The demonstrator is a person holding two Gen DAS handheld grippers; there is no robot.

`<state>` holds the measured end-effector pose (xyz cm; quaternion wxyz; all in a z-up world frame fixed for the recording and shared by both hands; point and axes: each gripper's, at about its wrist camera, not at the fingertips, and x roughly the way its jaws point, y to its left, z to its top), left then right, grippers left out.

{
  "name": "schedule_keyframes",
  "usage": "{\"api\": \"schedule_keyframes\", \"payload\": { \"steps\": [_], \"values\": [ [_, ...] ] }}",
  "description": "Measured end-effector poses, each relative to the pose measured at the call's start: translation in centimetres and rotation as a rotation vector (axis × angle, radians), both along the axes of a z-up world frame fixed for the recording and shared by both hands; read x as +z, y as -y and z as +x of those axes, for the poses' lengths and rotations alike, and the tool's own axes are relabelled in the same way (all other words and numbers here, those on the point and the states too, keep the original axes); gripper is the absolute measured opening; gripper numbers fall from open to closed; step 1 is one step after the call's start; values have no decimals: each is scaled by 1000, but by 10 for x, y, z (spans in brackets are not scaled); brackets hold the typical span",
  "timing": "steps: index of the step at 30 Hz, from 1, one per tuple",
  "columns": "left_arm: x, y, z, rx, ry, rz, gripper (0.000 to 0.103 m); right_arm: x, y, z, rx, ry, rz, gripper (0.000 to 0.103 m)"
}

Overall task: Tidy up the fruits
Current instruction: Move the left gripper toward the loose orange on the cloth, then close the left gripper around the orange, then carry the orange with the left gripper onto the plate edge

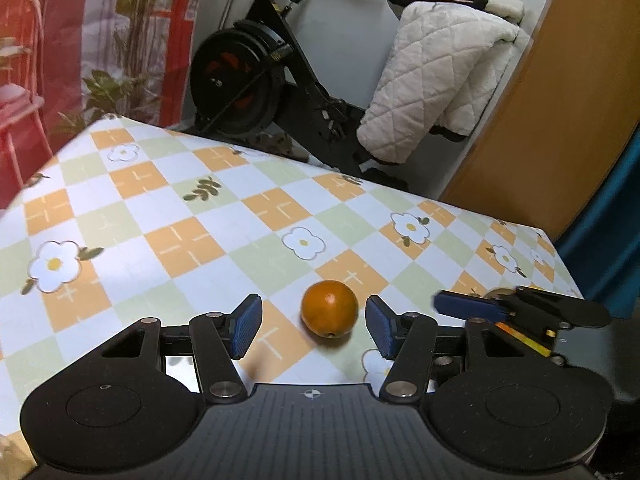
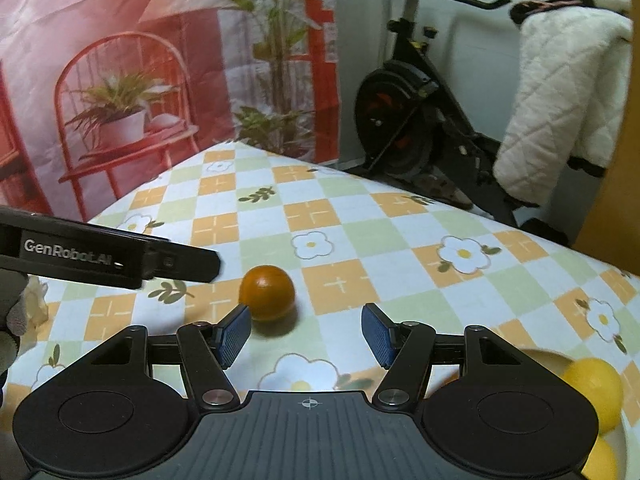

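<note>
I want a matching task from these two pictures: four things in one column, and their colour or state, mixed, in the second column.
Things:
1. orange
2. left gripper
3. quilted jacket
4. yellow fruit

States:
a. hangs over the exercise bike
b. lies alone on the checked tablecloth
c. sits in a white dish at the right gripper's side
d. jaws open, nothing held

Pairs: 1-b, 2-d, 3-a, 4-c

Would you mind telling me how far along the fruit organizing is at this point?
Done: two yellow fruits already sit in a pale bowl at the lower right of the right wrist view. In hand: nothing; both grippers are open, and the left gripper has the orange between its fingers, untouched. Left: grasping that orange off the table and placing it, likely with the others.
</note>
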<state>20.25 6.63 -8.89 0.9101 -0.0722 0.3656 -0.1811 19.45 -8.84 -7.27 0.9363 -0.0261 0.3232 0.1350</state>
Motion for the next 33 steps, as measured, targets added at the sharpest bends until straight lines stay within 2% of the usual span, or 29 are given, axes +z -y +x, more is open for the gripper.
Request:
{"api": "schedule_keyframes", "payload": {
  "steps": [9,13,25,28,33],
  "values": [
    [-14,6,18,-9,-35,-45,59,-12,-25,21,87,20,-65,56],
    [-19,8,22,-14,-49,-57,59,-18,-31,30,111,18,-89,51],
    [-33,14,32,-16,-71,-71,58,-31,-38,44,131,-12,-73,46],
    [-36,15,33,-17,-78,-71,53,-33,-38,45,126,-18,-77,40],
    [-38,17,32,-31,-74,-85,45,-33,-38,46,111,-20,-65,39]
  ]
}}
